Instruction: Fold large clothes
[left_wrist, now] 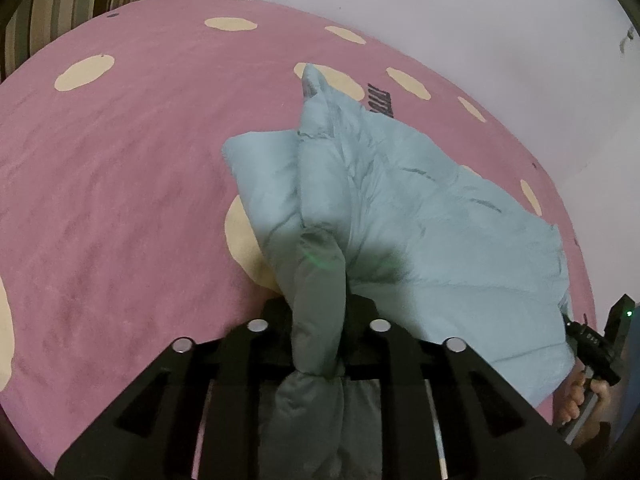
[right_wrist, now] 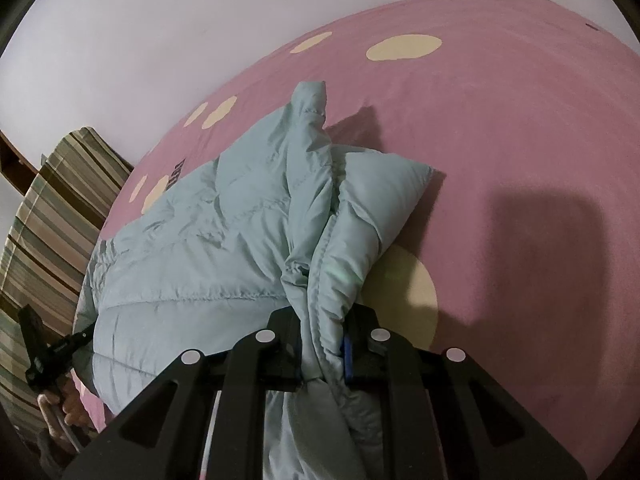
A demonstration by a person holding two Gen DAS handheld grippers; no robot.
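Pale blue padded jacket [left_wrist: 420, 216] on the pink spotted bed [left_wrist: 120, 200] — left gripper [left_wrist: 320, 308] and right gripper [right_wrist: 322, 320] jaws both clamped on its bunched edge.

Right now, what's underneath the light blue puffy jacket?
The puffy jacket lies on a pink blanket with cream dots; one large cream circle pokes out from beneath its edge. The rest of that circle and anything else under the jacket is covered.
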